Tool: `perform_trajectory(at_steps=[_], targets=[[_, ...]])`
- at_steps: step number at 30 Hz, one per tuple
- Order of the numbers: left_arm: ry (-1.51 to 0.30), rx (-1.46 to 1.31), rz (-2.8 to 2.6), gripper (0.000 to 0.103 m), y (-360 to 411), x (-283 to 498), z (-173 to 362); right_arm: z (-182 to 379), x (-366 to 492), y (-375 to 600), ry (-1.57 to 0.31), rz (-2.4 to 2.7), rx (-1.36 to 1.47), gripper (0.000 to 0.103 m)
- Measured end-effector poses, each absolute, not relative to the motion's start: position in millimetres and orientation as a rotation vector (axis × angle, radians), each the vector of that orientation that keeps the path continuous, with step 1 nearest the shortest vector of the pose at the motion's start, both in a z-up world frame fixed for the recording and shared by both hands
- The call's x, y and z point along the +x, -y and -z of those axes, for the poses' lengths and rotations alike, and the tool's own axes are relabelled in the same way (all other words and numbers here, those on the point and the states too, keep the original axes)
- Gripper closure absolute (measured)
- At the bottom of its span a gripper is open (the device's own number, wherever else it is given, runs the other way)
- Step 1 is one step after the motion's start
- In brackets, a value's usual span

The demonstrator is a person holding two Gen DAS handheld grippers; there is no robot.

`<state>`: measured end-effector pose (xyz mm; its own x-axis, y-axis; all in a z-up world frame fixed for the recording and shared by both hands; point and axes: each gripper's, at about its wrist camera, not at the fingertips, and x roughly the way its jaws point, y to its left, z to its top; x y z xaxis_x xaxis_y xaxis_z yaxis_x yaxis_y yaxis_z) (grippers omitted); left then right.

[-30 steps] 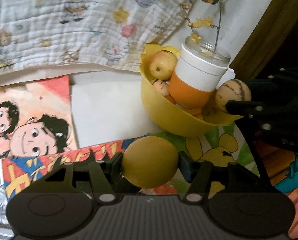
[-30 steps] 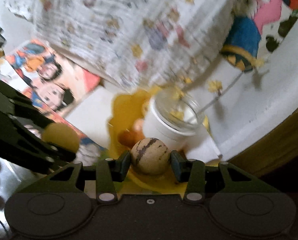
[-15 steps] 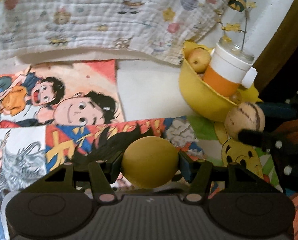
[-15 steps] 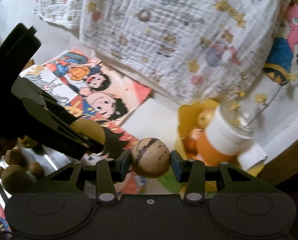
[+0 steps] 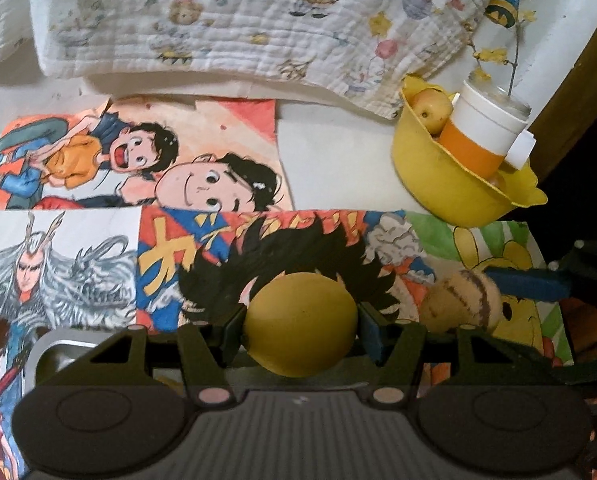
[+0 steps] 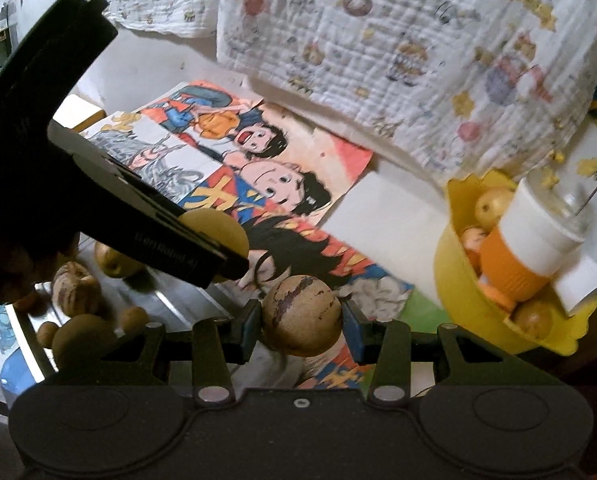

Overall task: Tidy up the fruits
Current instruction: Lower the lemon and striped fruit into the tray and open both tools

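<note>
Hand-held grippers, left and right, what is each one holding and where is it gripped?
The left hand-held gripper clamps a plain yellow fruit across its widest part; the right hand-held gripper clamps a tan, purple-streaked fruit likewise.

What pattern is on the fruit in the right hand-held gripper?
Tan fruit with dark purplish streaks; clearest in the right wrist view.

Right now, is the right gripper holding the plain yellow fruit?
No, the right gripper is clamped on a tan fruit with dark streaks; the plain yellow fruit sits in the left gripper.

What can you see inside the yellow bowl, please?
The yellow bowl holds an orange-and-white cup and several small yellowish fruits; whatever lies beneath the cup is hidden.
</note>
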<state>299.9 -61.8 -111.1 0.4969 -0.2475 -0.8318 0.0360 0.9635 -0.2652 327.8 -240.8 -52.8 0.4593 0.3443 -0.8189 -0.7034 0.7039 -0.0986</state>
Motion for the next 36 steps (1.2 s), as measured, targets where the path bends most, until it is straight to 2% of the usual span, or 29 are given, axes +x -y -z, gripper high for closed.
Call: perform_trajectory(at_steps=[36], targets=[[-1.143,-0.173,0.182,0.040,62,289,130,99,290,225,-1.032,-0.688,-0.423,0.057]])
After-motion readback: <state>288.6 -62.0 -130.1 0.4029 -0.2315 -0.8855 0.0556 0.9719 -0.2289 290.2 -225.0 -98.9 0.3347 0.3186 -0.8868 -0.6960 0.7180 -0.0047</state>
